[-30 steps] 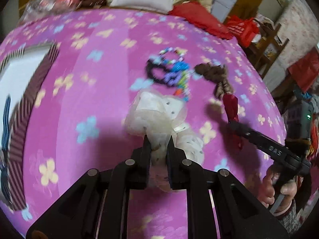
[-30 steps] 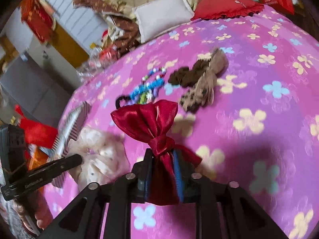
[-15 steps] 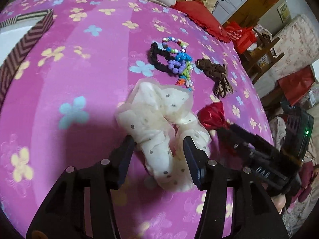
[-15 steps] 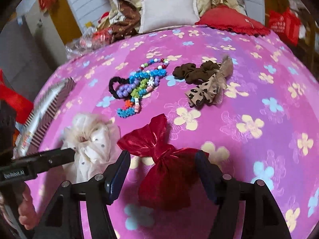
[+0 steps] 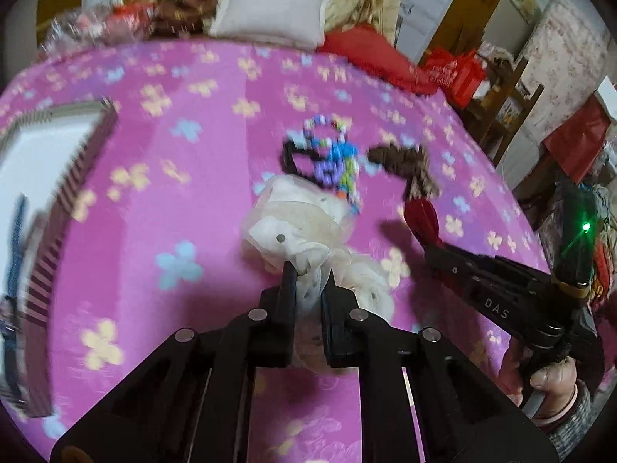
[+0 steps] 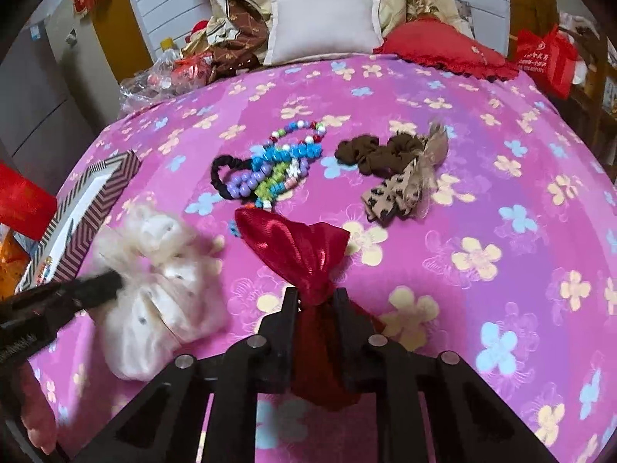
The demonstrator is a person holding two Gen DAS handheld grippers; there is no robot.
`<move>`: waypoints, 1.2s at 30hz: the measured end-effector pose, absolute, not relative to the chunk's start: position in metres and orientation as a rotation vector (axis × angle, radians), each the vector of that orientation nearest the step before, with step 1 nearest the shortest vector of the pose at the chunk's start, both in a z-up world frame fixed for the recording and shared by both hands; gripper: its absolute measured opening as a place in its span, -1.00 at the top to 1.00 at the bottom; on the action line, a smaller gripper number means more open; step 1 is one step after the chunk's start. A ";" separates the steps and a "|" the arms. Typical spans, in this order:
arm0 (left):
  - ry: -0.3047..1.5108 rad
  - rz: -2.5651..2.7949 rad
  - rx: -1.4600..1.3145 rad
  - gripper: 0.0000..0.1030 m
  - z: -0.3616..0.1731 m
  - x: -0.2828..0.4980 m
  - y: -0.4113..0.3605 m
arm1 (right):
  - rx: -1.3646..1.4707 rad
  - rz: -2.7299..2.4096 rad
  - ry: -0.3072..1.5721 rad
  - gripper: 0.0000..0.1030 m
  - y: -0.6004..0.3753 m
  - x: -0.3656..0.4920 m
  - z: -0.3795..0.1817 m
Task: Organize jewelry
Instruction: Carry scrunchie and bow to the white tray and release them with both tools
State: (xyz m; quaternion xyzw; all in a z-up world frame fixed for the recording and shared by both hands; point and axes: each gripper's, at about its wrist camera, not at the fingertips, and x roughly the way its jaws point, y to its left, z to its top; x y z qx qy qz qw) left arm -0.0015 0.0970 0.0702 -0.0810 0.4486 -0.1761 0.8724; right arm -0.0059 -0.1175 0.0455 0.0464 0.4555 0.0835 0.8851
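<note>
Gripping on both sides. Left gripper (image 5: 308, 276) — jaws having just been closing, now pinched nearly together on the cream dotted scrunchie (image 5: 297, 227), sheer fabric bunching up between the pads and spilling out ahead of the fingertips. Seen also from the right wrist view as a pale ruffled heap (image 6: 154, 270) lying on the pink flowered bedspread (image 6: 482, 200), with the black left fingers (image 6: 96, 285) pressing into its near side.

Right gripper (image 6: 316, 297) likewise having just been closing, now clamping on the narrow waist of the red satin bow (image 6: 297, 247), one lobe fanning out beyond the tips, the other hanging back between the jaws. From the left wrist view, showing only as a red tuft (image 5: 422, 216) at the end of the right tool, a hand (image 5: 547, 382) wrapping the handle below.

Lying farther up the bedspread, untouched: a tangle of coloured bead bracelets (image 6: 281, 166) overlapping a black hair tie (image 6: 219, 175), and just to the right a brown scrunchie (image 6: 374, 152) touching a leopard-print bow (image 6: 401, 189). Sitting at the left edge of the bed — a zigzag-striped box (image 6: 100, 193), open, white inside. Leaning at the head of the bed, a grey-white pillow (image 6: 324, 25) beside a red cushion (image 6: 443, 52).
</note>
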 end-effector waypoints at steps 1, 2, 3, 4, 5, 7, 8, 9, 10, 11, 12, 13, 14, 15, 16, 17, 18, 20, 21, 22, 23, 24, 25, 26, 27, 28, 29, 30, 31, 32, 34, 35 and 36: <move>0.915 -0.364 -0.176 0.82 0.079 -0.004 0.106 | 0.097 0.174 0.943 0.68 -0.115 -0.007 0.050; 0.901 -0.359 -0.183 0.81 0.084 -0.005 0.113 | 0.096 0.177 0.936 0.68 -0.111 -0.009 0.059; 0.886 -0.353 -0.193 0.81 0.090 -0.007 0.121 | 0.093 0.180 0.930 0.68 -0.107 -0.010 0.064; 0.869 -0.341 -0.201 0.81 0.097 -0.008 0.133 | 0.087 0.185 0.923 0.68 -0.101 -0.011 0.070; 0.856 -0.329 -0.203 0.81 0.100 -0.008 0.141 | 0.077 0.196 0.915 0.68 -0.091 -0.012 0.078; 0.831 -0.290 -0.215 0.81 0.108 -0.007 0.167 | 0.064 0.220 0.907 0.68 -0.073 -0.012 0.089; 0.822 -0.265 -0.235 0.81 0.111 -0.004 0.186 | 0.058 0.231 0.903 0.68 -0.063 -0.013 0.093; 0.818 -0.243 -0.254 0.81 0.114 -0.001 0.202 | 0.047 0.247 0.897 0.68 -0.051 -0.013 0.098; 0.812 -0.221 -0.275 0.81 0.116 0.003 0.218 | 0.035 0.264 0.893 0.68 -0.037 -0.013 0.103; 0.806 -0.206 -0.289 0.81 0.116 0.005 0.230 | 0.024 0.281 0.891 0.68 -0.024 -0.013 0.107; 0.798 -0.181 -0.313 0.81 0.116 0.008 0.247 | 0.013 0.303 0.892 0.68 -0.008 -0.012 0.110; 0.791 -0.146 -0.343 0.81 0.115 0.012 0.269 | 0.003 0.326 0.896 0.68 0.008 -0.011 0.113; 0.787 -0.123 -0.369 0.82 0.114 0.014 0.285 | -0.009 0.358 0.903 0.68 0.028 -0.008 0.116; 0.781 -0.096 -0.408 0.82 0.111 0.017 0.304 | -0.018 0.378 0.908 0.68 0.042 -0.006 0.117; 0.779 -0.066 -0.453 0.82 0.107 0.018 0.326 | -0.029 0.400 0.914 0.68 0.058 -0.003 0.117; 0.782 -0.030 -0.492 0.82 0.102 0.020 0.347 | -0.043 0.431 0.922 0.68 0.079 0.001 0.117; 0.790 0.000 -0.519 0.82 0.098 0.021 0.364 | -0.052 0.454 0.931 0.68 0.096 0.005 0.116; 0.809 0.050 -0.566 0.82 0.087 0.023 0.392 | -0.075 0.500 0.947 0.68 0.134 0.014 0.113; 0.816 0.075 -0.584 0.82 0.083 0.022 0.403 | -0.090 0.515 0.949 0.68 0.150 0.018 0.111; 0.826 0.110 -0.605 0.82 0.077 0.022 0.415 | -0.106 0.528 0.948 0.68 0.165 0.021 0.110; 0.832 0.127 -0.613 0.82 0.074 0.022 0.422 | -0.122 0.543 0.948 0.68 0.182 0.024 0.109; 0.839 0.158 -0.621 0.82 0.068 0.023 0.431 | -0.136 0.560 0.952 0.68 0.200 0.028 0.107; 0.848 0.186 -0.617 0.82 0.063 0.022 0.436 | -0.147 0.577 0.959 0.68 0.215 0.034 0.105; 0.864 0.219 -0.608 0.82 0.058 0.022 0.439 | -0.158 0.589 0.969 0.68 0.229 0.039 0.102; 0.883 0.254 -0.599 0.82 0.052 0.022 0.443 | -0.174 0.599 0.980 0.68 0.246 0.045 0.098; 0.896 0.281 -0.597 0.82 0.048 0.022 0.445 | -0.185 0.603 0.990 0.68 0.259 0.049 0.093; 0.898 0.291 -0.599 0.81 0.046 0.021 0.448 | -0.192 0.609 1.000 0.68 0.269 0.054 0.090; 0.897 0.295 -0.603 0.81 0.044 0.020 0.451 | -0.197 0.619 1.018 0.68 0.282 0.060 0.084; 0.895 0.294 -0.607 0.81 0.044 0.019 0.453 | -0.199 0.622 1.030 0.68 0.291 0.064 0.080; 0.890 0.292 -0.606 0.81 0.044 0.017 0.454 | -0.204 0.622 1.041 0.68 0.302 0.070 0.074; 0.887 0.299 -0.593 0.78 0.044 0.016 0.455 | -0.213 0.611 1.054 0.68 0.314 0.079 0.066; 0.889 0.304 -0.592 0.78 0.043 0.017 0.455 | -0.213 0.599 1.063 0.68 0.320 0.084 0.061; 0.891 0.304 -0.594 0.78 0.043 0.019 0.456 | -0.205 0.584 1.075 0.68 0.324 0.091 0.056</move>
